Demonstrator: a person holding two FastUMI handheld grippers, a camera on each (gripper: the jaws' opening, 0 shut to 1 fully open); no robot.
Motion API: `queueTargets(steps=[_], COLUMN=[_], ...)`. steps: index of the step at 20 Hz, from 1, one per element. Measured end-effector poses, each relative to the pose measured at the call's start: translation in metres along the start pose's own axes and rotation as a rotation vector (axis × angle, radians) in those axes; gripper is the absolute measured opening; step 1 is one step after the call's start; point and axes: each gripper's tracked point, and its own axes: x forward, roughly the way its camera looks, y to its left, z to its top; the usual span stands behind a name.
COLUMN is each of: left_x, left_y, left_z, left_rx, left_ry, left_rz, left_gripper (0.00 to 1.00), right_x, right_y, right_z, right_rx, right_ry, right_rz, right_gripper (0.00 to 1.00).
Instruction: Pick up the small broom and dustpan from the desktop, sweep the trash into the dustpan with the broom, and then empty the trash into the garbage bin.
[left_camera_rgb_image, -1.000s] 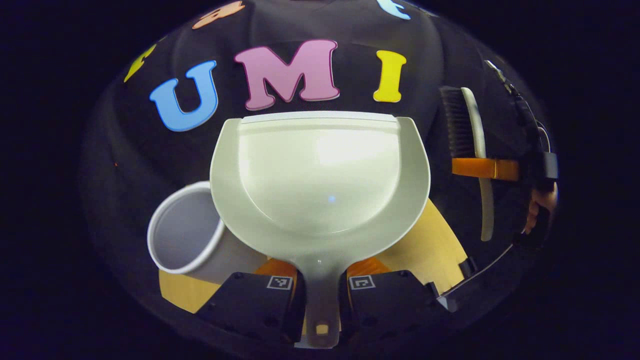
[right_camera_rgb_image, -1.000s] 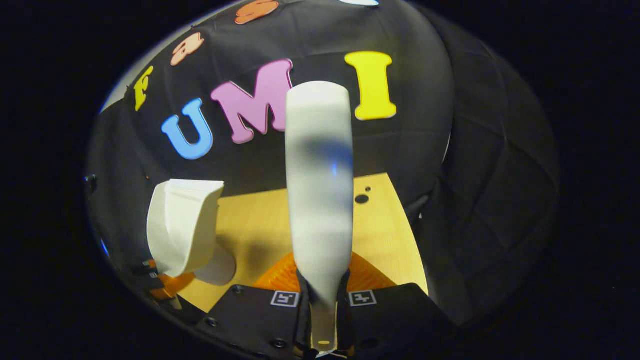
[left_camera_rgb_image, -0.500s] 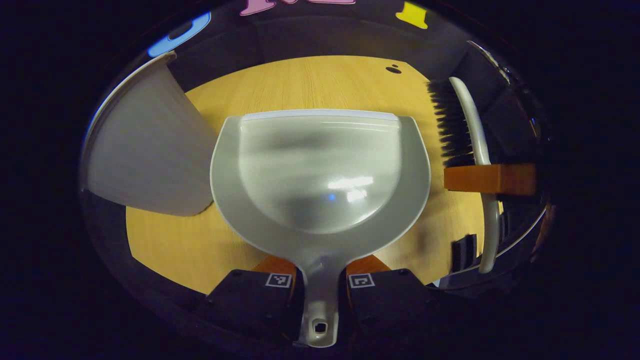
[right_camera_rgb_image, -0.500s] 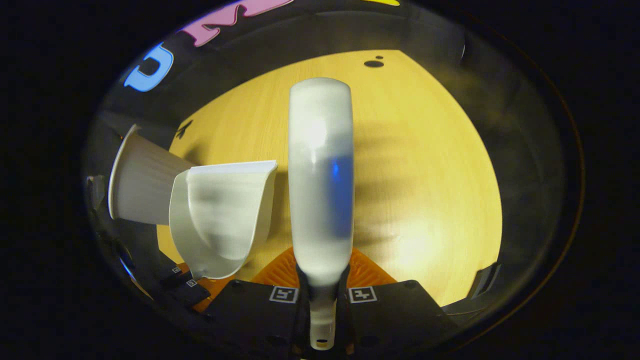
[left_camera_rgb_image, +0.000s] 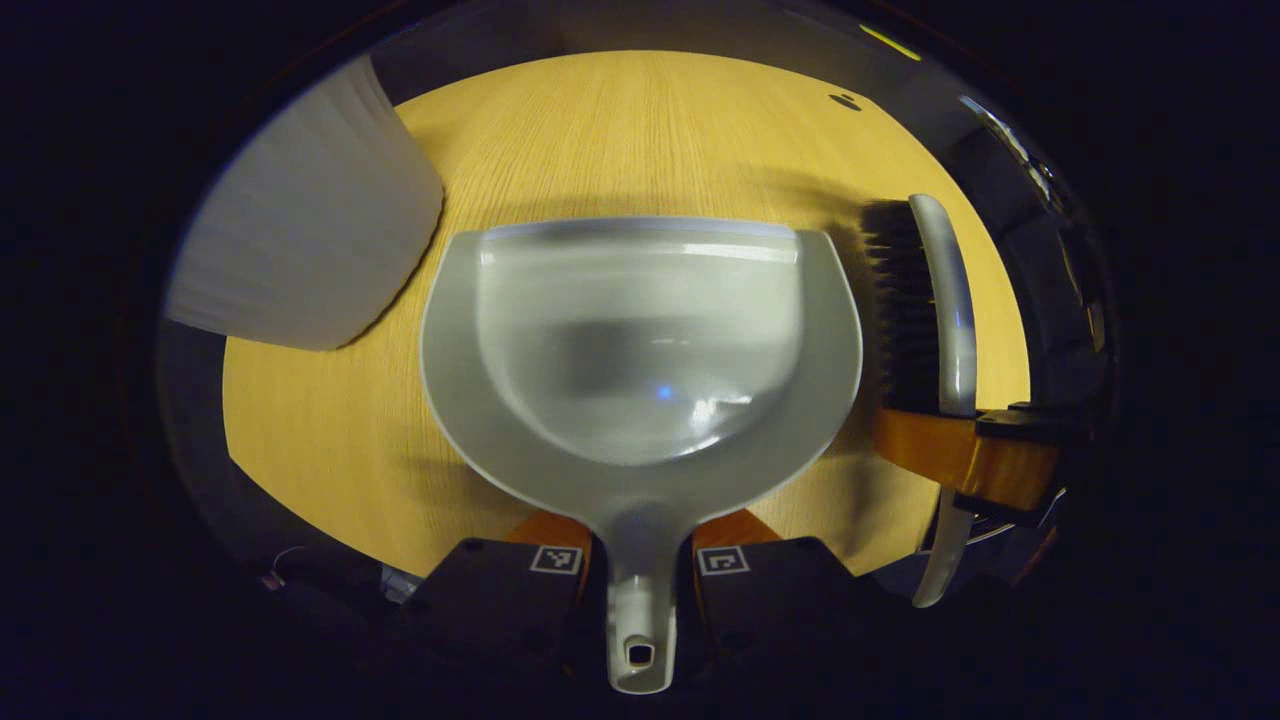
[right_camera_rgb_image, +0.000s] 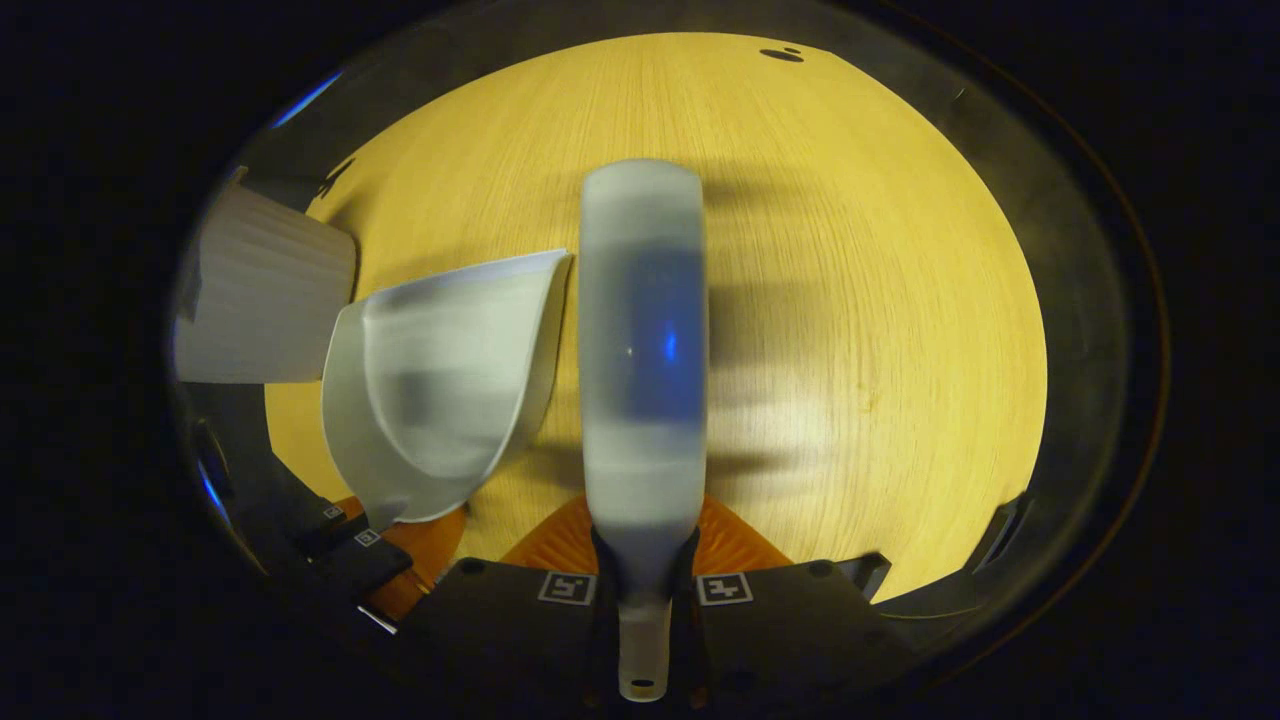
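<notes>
With the pale plastic dustpan (left_camera_rgb_image: 640, 340) empty, both tools gripped, ribbed white bin (left_camera_rgb_image: 300, 220) at 10 o'clock: set down next.

The left gripper (left_camera_rgb_image: 640, 570) is clamped on the dustpan's handle, and the right gripper (right_camera_rgb_image: 645, 590) is clamped on the white-backed broom (right_camera_rgb_image: 642, 350).

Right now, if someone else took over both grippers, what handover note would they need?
Left gripper: shut on the dustpan handle, pan held over the wooden desktop.
Right gripper: shut on the broom handle; in the left gripper view its bristles point toward the pan.
White garbage bin stands left of the dustpan.
Done: both tools picked up; the pan looks empty and no trash is visible on the desk.
Left: confirm whether any sweeping or emptying remains.
</notes>
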Motion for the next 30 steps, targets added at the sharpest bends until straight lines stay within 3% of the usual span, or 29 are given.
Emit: queueTargets(steps=[3,11,12,14,15,17,22,26,28,30], left_x=[0.006,0.004,0.003,0.003,0.001,-0.002,-0.025,-0.063,-0.086,-0.120], left_y=[0.003,0.003,0.002,0.003,0.005,0.011,0.001,-0.009,-0.003,-0.005], left_z=[-0.006,-0.004,-0.005,-0.011,-0.012,-0.007,-0.005,-0.013,-0.009,0.006], left_rx=[0.043,0.037,0.044,0.083,0.089,0.084,0.122,0.121,0.177,0.169], left_ry=[0.023,0.115,0.122,0.152,0.160,0.118,0.036,-0.064,-0.159,-0.314], left_rz=[0.005,0.009,0.003,0.006,0.012,0.039,0.007,-0.079,-0.058,-0.050], left_gripper=[0.25,0.33,0.56,0.79,0.84,0.83,0.83,0.84,0.83,0.83], right_x=[0.016,0.014,0.014,0.012,0.009,0.006,-0.018,-0.061,-0.089,-0.121], right_y=[-0.007,-0.001,-0.002,-0.003,-0.002,-0.002,0.002,0.011,0.015,0.018], right_z=[0.008,0.002,0.000,-0.006,-0.007,-0.003,-0.001,0.001,0.010,0.021], right_rx=[0.001,0.066,0.060,0.038,0.035,0.045,0.027,0.004,-0.027,-0.054], right_ry=[0.020,0.067,0.077,0.095,0.098,0.066,0.030,-0.066,-0.139,-0.232], right_rz=[-0.020,-0.022,-0.023,-0.020,-0.023,-0.028,-0.005,0.054,0.082,0.101], right_gripper=[0.23,0.29,0.31,0.36,0.46,0.99,0.99,0.99,0.99,0.99])
